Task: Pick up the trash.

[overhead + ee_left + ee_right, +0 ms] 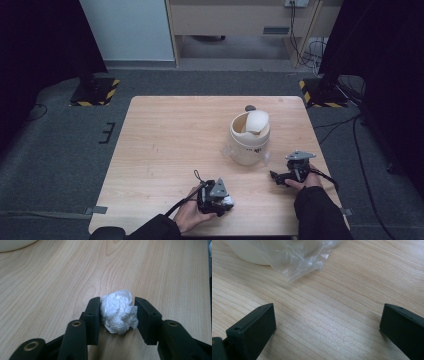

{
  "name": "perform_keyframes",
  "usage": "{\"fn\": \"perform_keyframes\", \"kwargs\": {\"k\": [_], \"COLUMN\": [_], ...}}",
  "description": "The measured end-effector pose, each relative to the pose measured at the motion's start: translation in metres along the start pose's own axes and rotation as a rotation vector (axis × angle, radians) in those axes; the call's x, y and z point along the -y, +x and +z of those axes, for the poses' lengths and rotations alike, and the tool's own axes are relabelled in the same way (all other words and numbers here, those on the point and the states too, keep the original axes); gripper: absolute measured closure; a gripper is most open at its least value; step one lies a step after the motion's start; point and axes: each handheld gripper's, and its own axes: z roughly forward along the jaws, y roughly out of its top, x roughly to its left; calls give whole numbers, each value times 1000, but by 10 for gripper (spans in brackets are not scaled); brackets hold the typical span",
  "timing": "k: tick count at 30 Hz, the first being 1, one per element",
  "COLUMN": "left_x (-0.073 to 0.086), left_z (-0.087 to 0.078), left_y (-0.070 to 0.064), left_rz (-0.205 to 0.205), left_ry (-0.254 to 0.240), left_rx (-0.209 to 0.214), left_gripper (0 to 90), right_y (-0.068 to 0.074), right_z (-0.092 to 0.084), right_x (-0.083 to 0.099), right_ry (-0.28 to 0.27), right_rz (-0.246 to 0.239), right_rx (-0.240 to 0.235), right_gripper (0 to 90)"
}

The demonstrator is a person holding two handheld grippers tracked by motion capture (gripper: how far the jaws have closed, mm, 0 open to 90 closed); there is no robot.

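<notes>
A crumpled ball of white tissue point(118, 311) lies on the wooden table point(165, 145) near its front edge. My left gripper point(117, 300) has its two black jaws pressed against the ball's sides. From above, the tissue point(228, 201) shows as a white spot at the tip of the left gripper point(222, 202). My right gripper point(276, 178) rests low at the front right, pointing left. Its jaws point(328, 307) stand wide apart over bare wood with nothing between them.
A small white bin point(249, 137) with a tilted swing lid stands right of centre, and its clear plastic liner point(302, 260) spills onto the table just ahead of the right gripper. The bin's rim point(12, 245) also shows far off. Dark stands flank the table.
</notes>
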Motion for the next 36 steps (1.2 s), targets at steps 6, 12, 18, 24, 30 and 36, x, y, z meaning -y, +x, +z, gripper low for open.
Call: {"fn": "perform_keyframes", "kwargs": {"k": [6,12,18,24,30,36], "left_x": [-1,-3,-4,-6,-6,-9], "left_z": [-3,-15,-25,-34,-49,-74], "left_y": [2,10,16,20,27,36], "left_rz": [-6,-44,-74,-91,-119,-160], "left_ry": [-1,-57,-100,-138,-197,-296], "left_rx": [-11,-32,-46,-58,-80,-99], "left_gripper": [617,618,619,620,621,624], "right_y": [0,0,0,0,0,0], "right_z": [0,0,0,0,0,0], "right_x": [0,0,0,0,0,0], "right_ry": [0,0,0,0,0,0], "right_rz": [0,0,0,0,0,0], "right_rx": [1,0,0,1,0,0], "right_gripper": [6,7,7,7,7,7]}}
